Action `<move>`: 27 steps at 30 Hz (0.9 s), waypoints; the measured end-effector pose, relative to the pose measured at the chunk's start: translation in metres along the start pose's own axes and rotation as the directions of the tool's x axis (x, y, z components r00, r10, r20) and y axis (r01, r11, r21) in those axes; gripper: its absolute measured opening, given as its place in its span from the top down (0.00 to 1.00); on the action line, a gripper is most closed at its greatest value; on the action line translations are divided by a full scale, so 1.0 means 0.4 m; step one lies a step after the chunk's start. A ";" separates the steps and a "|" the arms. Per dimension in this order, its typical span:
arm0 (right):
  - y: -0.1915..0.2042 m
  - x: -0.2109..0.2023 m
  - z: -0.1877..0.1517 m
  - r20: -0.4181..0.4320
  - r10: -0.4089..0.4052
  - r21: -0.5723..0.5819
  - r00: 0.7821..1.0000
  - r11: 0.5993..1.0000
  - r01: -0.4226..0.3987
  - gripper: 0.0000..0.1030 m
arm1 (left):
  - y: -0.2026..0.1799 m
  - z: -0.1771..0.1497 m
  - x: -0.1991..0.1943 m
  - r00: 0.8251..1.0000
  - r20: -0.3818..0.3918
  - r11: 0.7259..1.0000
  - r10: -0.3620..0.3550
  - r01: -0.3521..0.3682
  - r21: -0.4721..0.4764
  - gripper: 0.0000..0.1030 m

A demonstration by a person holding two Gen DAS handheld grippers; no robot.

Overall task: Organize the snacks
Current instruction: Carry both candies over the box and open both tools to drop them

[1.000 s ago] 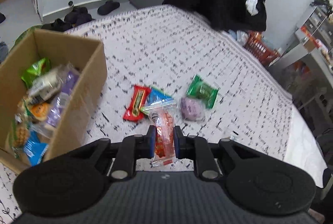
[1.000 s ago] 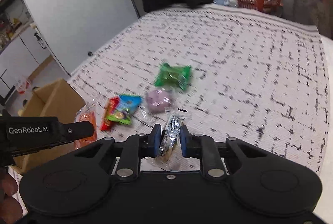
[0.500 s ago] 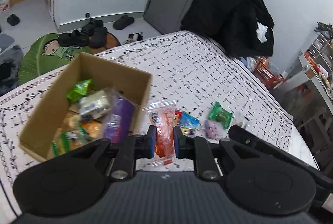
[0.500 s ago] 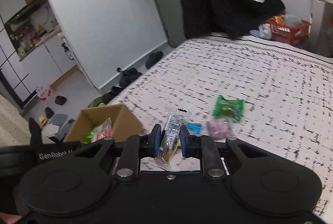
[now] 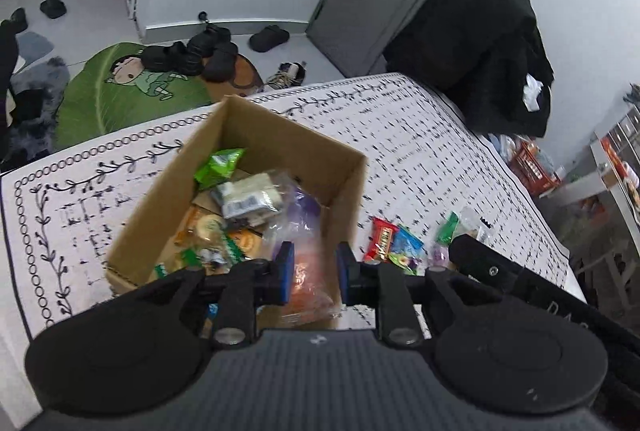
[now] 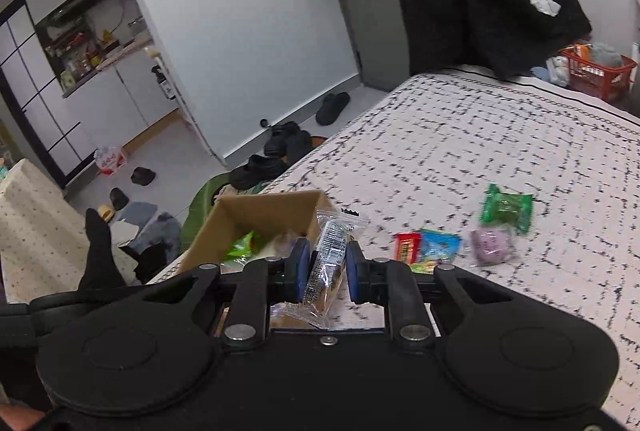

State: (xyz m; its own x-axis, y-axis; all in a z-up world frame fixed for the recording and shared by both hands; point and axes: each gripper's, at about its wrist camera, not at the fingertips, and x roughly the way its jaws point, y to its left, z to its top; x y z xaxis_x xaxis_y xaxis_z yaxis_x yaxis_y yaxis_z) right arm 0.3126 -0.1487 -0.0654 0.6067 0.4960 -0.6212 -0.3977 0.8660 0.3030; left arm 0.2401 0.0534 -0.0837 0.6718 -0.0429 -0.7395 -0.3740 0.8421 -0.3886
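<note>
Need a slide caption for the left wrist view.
Left tool open above the cardboard box, orange snack packet dropping in; more snacks on the bedspread.
</note>
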 end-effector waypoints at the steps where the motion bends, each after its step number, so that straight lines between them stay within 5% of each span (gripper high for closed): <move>1: 0.011 0.003 -0.001 -0.003 0.003 -0.005 1.000 1.000 -0.003 0.81 | 0.012 0.003 -0.004 1.000 0.002 1.000 -0.002 0.002 -0.009 0.80; 10: 0.082 0.032 -0.011 -0.045 0.060 -0.007 0.997 0.998 -0.060 0.81 | 0.091 0.023 -0.029 0.999 0.017 0.997 0.037 -0.036 -0.061 0.70; 19: 0.098 0.037 -0.017 -0.067 0.068 0.009 0.995 0.998 -0.068 0.64 | 0.120 0.036 -0.052 0.994 0.037 0.993 0.099 -0.096 -0.071 0.24; 27: 0.027 0.005 -0.016 -0.063 0.020 0.027 0.998 0.999 -0.018 0.55 | 0.100 0.029 -0.050 0.995 0.024 0.994 0.095 -0.094 -0.058 0.20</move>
State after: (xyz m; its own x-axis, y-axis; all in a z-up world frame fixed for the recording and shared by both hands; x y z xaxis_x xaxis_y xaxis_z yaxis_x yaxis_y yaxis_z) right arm 0.3051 -0.1390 -0.0680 0.5543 0.5082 -0.6592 -0.3903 0.8582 0.3335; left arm 0.2190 0.0941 -0.0781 0.6485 0.0505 -0.7595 -0.4717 0.8098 -0.3489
